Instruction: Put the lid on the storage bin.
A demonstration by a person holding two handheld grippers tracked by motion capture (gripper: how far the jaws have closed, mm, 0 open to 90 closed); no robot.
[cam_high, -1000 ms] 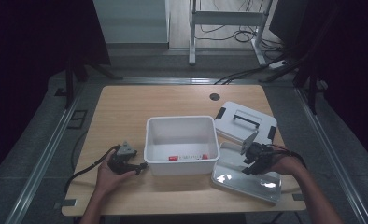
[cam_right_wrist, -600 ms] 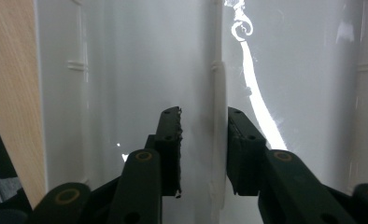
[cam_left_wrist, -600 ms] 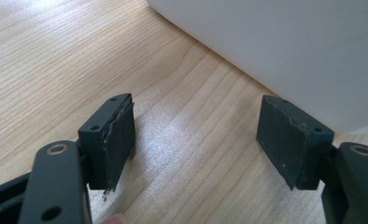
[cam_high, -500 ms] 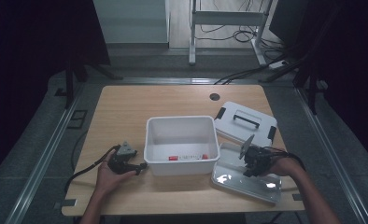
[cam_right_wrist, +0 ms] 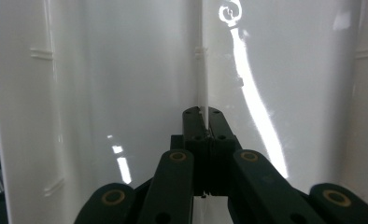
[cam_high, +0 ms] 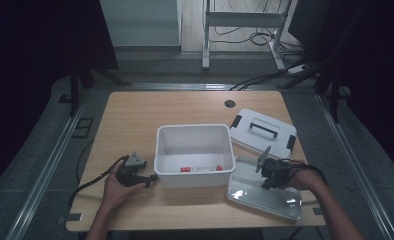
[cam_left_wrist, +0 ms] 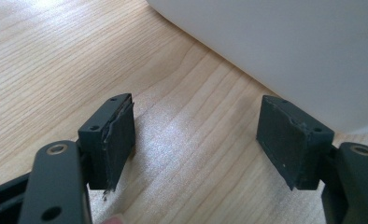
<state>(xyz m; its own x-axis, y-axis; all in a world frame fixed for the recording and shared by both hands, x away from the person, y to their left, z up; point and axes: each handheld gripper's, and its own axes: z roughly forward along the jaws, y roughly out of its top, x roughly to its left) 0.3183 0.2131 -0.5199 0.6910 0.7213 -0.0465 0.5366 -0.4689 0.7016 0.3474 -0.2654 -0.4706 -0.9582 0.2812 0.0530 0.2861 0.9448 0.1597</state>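
the right tongs [cam_high: 263,170] have just been closing, and now the jaws are pinched tight on a thin raised rib of the glossy white plastic lid [cam_high: 265,192] lying flat at the desk's near right corner, just beside the open white plastic bin [cam_high: 195,156]; in the right gripper view the two black jaws meet on that rib [cam_right_wrist: 201,70] with shiny white all round them. so the grip looks made, and i'd guess lifting the lid is next

over on the left, the left tongs [cam_high: 147,178] rest on the pale wooden desk [cam_high: 135,120], jaws spread wide with nothing between them, pointing at the bin's near left wall [cam_left_wrist: 285,51], close but apart

inside the bin there's something small, red and white [cam_high: 200,169] on the floor. a second white lid with a black handle [cam_high: 263,134] lies behind the held one, touching or overlapping its far edge, hard to say; that could snag a lift, and the bin wall sits tight on the other side
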